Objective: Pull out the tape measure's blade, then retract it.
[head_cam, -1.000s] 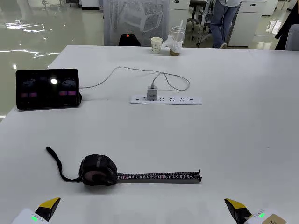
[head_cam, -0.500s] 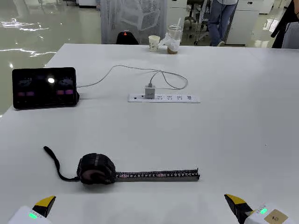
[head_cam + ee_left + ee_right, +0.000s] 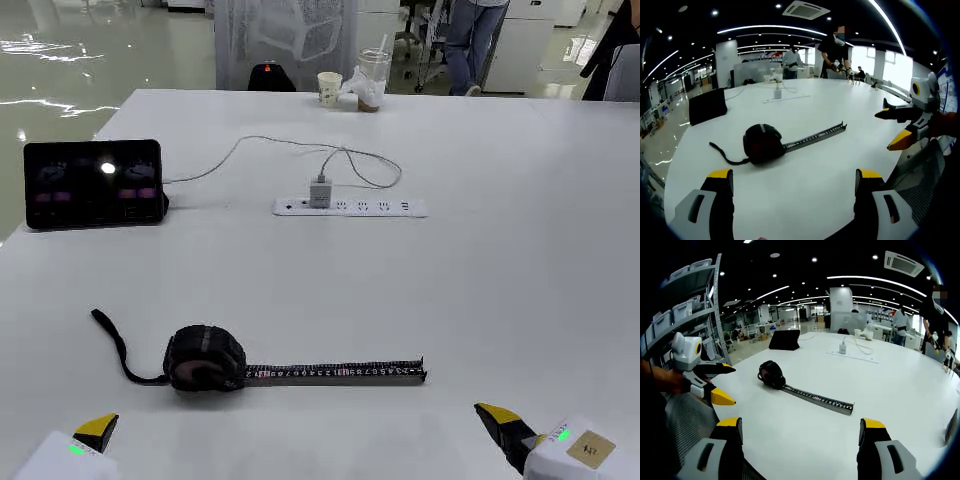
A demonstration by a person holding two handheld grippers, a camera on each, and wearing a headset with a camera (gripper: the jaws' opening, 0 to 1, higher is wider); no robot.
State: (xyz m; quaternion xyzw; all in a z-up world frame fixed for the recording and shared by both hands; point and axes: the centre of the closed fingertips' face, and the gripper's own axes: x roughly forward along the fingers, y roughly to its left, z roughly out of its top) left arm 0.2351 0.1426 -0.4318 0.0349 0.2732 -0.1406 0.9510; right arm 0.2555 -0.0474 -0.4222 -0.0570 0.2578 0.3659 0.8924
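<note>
Head view: a white table (image 3: pixel 500 280) holds the tape measure (image 3: pixel 205 358) at lower left, its blade (image 3: pixel 340 373) drawn out to the right. A tablet (image 3: pixel 93 183) sits upper left, a power strip (image 3: pixel 350 207) at centre, glossy floor (image 3: pixel 60 70) beyond.
Left gripper view: the left gripper (image 3: pixel 794 175) gapes empty under ceiling lights (image 3: pixel 765 27).
Right gripper view: the right gripper (image 3: pixel 802 424) is spread wide and empty, with shelves (image 3: pixel 685 295) at upper left.

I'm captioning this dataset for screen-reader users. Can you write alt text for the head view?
A black tape measure lies on a white table with its blade pulled out to the right, untouched. The left gripper and right gripper, yellow-tipped, sit at the bottom corners; a tablet, power strip and cups stand farther back.
</note>
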